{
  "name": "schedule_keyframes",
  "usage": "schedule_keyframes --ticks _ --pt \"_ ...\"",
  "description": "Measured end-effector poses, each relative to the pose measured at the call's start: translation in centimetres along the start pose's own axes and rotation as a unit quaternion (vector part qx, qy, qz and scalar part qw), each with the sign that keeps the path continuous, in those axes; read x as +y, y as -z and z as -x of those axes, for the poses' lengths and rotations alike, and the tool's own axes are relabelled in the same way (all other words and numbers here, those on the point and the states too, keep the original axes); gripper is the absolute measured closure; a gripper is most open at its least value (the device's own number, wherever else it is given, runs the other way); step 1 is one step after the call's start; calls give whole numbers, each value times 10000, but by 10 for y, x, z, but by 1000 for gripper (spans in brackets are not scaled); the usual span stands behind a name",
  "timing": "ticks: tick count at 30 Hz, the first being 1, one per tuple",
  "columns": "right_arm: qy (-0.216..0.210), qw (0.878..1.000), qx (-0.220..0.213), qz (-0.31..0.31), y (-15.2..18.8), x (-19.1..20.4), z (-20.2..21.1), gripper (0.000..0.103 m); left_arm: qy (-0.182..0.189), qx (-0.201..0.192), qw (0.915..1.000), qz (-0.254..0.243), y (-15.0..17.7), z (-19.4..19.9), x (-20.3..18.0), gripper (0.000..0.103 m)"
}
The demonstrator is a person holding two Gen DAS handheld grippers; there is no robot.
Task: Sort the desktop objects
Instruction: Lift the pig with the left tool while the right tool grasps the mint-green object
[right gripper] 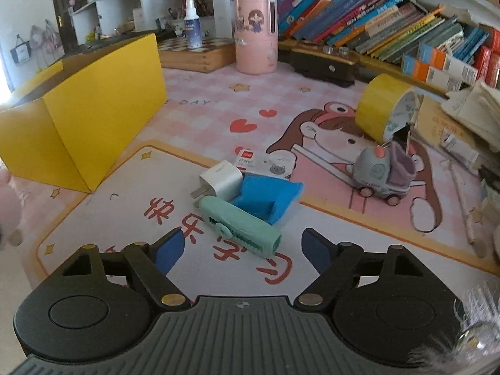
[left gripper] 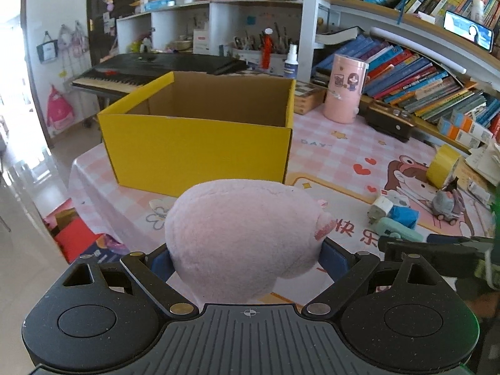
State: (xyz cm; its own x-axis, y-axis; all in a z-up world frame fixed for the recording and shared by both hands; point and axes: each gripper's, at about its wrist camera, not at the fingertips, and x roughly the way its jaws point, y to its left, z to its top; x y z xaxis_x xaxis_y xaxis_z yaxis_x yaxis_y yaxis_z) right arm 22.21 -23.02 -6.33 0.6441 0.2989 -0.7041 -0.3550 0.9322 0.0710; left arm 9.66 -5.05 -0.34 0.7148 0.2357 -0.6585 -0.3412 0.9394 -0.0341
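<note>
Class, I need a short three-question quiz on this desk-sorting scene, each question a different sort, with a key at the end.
1. True or false: the left gripper holds the pink plush toy in its jaws.
2. Multiple choice: which thing lies nearest the right gripper? A) mint green stapler B) yellow tape roll C) pink cylinder
3. Fill in: the yellow cardboard box is open at the ____.

Key: 1 true; 2 A; 3 top.
</note>
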Motion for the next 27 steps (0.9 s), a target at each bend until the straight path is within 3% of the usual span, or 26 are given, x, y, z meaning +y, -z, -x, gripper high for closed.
schedule_keyframes --ticks 4,5,9,11,13,14,16,19,21,23,27 --pt "48 9998 -41 214 0 4 -6 47 -67 12 10000 5 2 3 1 9" --pt "53 9996 -63 276 1 5 -5 58 -79 16 10000 7 2 3 0 9" --pt "-223 9991 -26 368 5 4 2 79 -91 17 10000 -13 3 5 -2 9" --pt "-257 9987 -42 435 6 7 3 76 -80 8 10000 -28 4 6 -3 9" --pt "-364 9982 -48 468 4 9 0 64 -75 3 10000 -24 5 8 -3 9" --pt "-452 9978 -40 478 2 10 -2 53 -74 5 10000 -23 6 8 -3 9" --pt "-479 9969 -75 615 -1 14 -8 51 -81 15 10000 -18 7 9 -3 9" --pt "-437 9957 -155 797 -4 18 -13 58 -109 9 9999 11 8 12 -2 9" --pt "-468 9954 -161 821 -4 16 -11 79 -123 -11 9999 17 8 14 -1 9" --pt "-524 9946 -158 877 -2 16 -8 85 -115 2 9999 29 9 14 -1 9" --pt "-674 9952 -13 705 0 13 1 86 -72 7 10000 31 9 12 0 9"
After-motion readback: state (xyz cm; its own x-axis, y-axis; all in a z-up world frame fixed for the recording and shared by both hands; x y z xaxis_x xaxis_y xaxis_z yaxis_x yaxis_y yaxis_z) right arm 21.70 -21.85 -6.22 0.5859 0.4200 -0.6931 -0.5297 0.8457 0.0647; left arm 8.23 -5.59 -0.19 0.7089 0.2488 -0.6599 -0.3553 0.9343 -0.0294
